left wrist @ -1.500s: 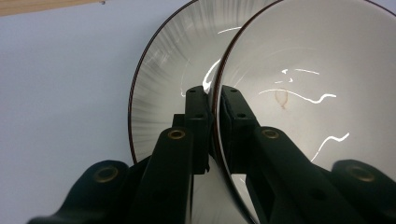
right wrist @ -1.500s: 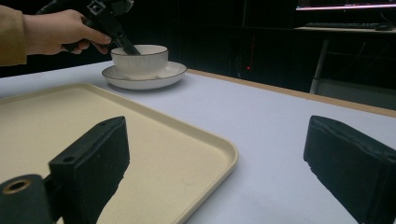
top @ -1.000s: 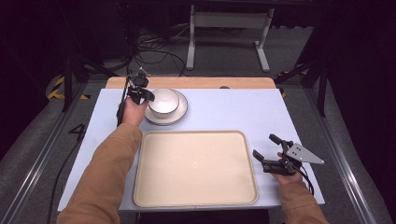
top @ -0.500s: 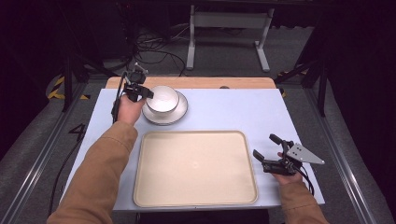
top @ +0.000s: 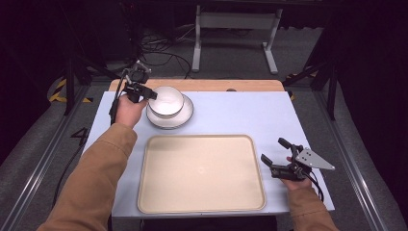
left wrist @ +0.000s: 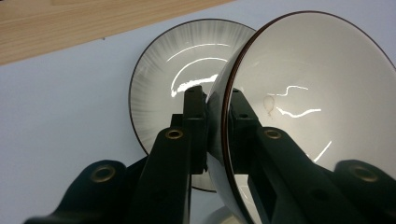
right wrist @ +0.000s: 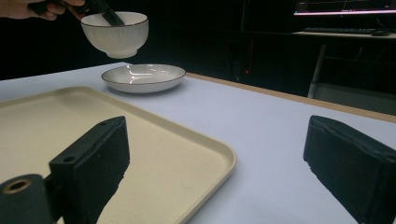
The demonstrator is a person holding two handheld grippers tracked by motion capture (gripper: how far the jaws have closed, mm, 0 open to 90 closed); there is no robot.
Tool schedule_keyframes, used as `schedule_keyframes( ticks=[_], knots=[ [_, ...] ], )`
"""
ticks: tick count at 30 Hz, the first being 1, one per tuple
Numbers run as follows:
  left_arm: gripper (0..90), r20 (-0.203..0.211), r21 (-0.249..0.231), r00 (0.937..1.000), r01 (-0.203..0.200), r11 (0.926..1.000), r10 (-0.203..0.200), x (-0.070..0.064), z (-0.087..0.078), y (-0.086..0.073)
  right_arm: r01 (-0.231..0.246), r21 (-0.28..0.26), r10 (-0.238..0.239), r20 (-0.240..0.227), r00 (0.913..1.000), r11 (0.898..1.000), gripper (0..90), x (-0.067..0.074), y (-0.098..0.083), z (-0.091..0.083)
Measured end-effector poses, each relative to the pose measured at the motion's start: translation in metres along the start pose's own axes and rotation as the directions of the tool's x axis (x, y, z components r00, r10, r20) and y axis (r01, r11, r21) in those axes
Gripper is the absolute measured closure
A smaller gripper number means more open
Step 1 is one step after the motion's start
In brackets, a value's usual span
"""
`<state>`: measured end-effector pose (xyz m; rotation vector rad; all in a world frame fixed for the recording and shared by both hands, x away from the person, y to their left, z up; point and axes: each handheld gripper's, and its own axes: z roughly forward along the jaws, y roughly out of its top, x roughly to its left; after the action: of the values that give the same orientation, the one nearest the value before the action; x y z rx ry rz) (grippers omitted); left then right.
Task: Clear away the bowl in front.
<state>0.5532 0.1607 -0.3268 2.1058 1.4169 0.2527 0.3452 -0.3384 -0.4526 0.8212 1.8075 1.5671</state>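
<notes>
1. Where our left gripper (left wrist: 217, 112) closes, its two black jaws pinch the rim of the white bowl (left wrist: 317, 107), one jaw inside the wall and one outside.
2. We hold that bowl (right wrist: 116, 33) in the air above the white plate (right wrist: 144, 77), clear of it and tilted in the left gripper view.
3. The plate (top: 185, 115) sits on the pale blue table (top: 231, 110) near its far edge, just beyond the cream tray (top: 199, 173).
4. Our right gripper (top: 279, 156) rests at the tray's right side with its jaws spread wide and nothing between them.
5. In the right gripper view the tray's corner (right wrist: 219, 158) lies between those jaws.
</notes>
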Motion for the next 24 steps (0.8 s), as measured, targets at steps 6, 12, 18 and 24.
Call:
schedule_keyframes(
  ticks=[6, 12, 18, 24],
  knots=[
    [81.9, 0.008, 0.007, 0.9994, -0.035, 0.9994, 0.035, -0.008, -0.011, 0.000, -0.003, -0.002, 0.003, -0.002, 1.0000, 1.000, 7.8, 0.000, 0.000, 0.000],
    [81.8, 0.043, 0.005, 0.9963, -0.075, 0.9972, 0.074, -0.017, -0.023, -0.001, -0.004, 0.000, 0.004, -0.001, 1.0000, 1.000, 7.8, 0.000, 0.000, 0.000],
    [81.7, 0.063, 0.004, 0.9906, -0.122, 0.9925, 0.122, -0.026, -0.036, -0.001, -0.005, 0.001, 0.005, 0.000, 1.0000, 1.000, 7.8, -0.001, 0.000, 0.000],
    [81.7, 0.089, 0.029, 0.9837, -0.159, 0.9868, 0.156, -0.035, -0.042, -0.001, -0.007, 0.001, 0.007, 0.000, 1.0000, 1.000, 7.8, -0.001, 0.000, 0.000]
  ],
)
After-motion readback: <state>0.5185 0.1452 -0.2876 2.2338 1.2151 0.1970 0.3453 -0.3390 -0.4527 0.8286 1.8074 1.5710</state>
